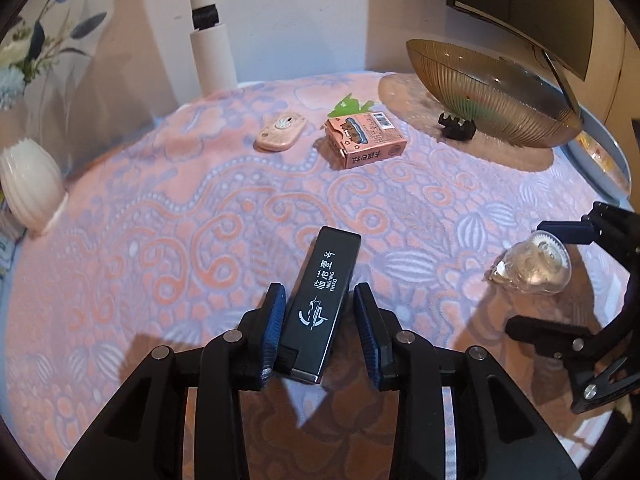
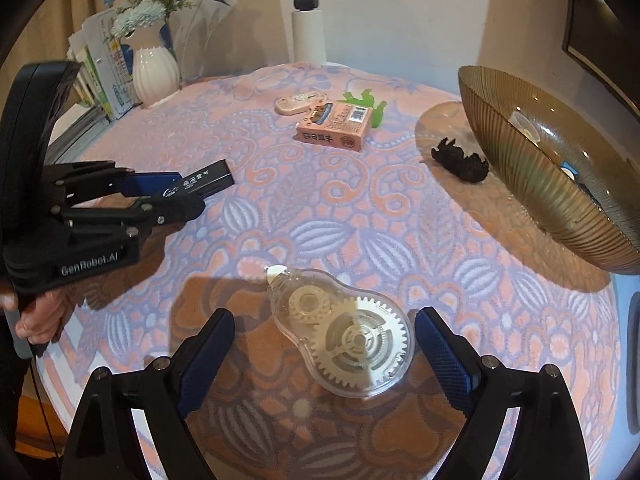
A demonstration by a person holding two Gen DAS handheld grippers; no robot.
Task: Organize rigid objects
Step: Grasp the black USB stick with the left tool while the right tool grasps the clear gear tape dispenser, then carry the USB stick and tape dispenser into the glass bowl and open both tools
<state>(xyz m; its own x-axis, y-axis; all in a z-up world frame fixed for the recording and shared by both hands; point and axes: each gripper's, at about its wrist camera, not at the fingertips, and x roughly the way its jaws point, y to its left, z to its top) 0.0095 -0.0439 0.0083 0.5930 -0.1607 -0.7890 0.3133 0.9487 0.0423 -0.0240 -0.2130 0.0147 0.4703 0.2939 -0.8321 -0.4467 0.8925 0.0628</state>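
Patterned cloth (image 2: 360, 208): ribbed amber bowl (image 2: 532, 184) holds small items; left gripper (image 1: 320, 320) and right gripper (image 2: 324, 344) jaws apart.

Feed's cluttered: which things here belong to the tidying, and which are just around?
Job: black box, clear tape dispenser, pink box, pink dispenser, green toy, black figurine, bowl.
Around: vase, papers, pole.

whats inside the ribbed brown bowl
In the ribbed brown bowl the right wrist view shows a small pale cup-like thing and, lower down, something with a bit of blue. The near wall hides the rest of the inside.
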